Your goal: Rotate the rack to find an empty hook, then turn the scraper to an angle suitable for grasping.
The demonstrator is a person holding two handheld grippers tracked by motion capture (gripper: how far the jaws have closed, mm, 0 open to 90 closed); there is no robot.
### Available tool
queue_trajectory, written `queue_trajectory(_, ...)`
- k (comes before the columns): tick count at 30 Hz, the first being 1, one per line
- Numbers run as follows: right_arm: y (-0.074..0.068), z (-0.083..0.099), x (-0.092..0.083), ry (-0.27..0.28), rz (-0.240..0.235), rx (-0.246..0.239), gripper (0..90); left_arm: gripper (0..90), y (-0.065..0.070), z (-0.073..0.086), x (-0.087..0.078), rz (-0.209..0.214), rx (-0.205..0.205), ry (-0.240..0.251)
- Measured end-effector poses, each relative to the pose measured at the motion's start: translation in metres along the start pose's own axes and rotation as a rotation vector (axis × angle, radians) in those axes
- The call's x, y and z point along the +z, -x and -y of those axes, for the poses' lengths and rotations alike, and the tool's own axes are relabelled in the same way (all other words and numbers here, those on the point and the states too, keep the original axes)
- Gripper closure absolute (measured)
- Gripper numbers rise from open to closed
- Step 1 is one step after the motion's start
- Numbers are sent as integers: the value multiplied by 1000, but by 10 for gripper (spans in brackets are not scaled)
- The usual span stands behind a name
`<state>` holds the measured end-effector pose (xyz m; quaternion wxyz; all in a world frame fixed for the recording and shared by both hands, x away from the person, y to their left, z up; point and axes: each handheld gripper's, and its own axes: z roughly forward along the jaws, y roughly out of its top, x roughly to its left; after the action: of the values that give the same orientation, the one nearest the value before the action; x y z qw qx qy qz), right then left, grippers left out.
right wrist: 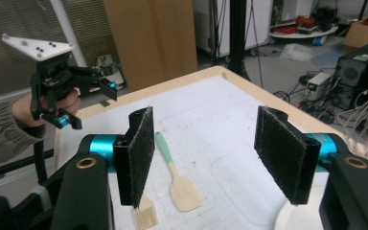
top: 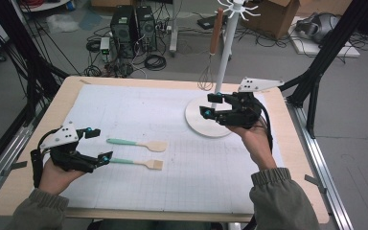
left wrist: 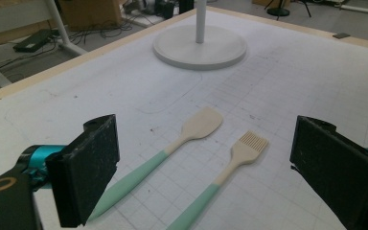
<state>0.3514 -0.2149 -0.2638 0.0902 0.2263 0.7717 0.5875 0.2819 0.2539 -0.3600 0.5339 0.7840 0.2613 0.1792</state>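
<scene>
Two grey-green sleeves come in at the bottom of the high view, each hand holding a black two-jaw gripper. On the left, the left gripper point(top: 92, 145) rests low over the white gridded mat point(top: 172, 120), its jaws apart and empty, with the mint-handled wooden brush point(top: 139, 163) starting just at its nearer fingertip and the mint-handled wooden spatula point(top: 139, 143) lying parallel a little farther off. On the right, the right gripper point(top: 211, 105) hovers over the round white base of the hanging stand point(top: 196, 124), jaws apart and holding nothing. A wire whisk with a wooden handle point(top: 211, 52) hangs from the stand's top.

Seen from the left gripper view, the two black pads stand wide apart with bare mat between them; the spatula point(left wrist: 191, 132) and brush point(left wrist: 242, 153) lie side by side ahead, handles toward the camera, untouched, with the stand base point(left wrist: 200, 48) beyond.

From the right gripper view, the felt-faced jaws are again well apart and empty. Below them lie the spatula point(right wrist: 177, 184) and the brush bristles point(right wrist: 146, 218), and the left gripper point(right wrist: 88, 103) shows farther off at the table's far side.
</scene>
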Motion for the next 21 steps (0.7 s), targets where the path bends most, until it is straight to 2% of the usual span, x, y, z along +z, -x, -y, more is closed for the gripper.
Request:
queue_trajectory(13, -9, 25, 5, -7, -12, 3, 362, 112, -5, 4, -2, 5, 6, 6)
queue_trajectory(21, -12, 44, 7, -27, 10, 7, 304, 167, -6, 9, 1, 12, 14, -12)
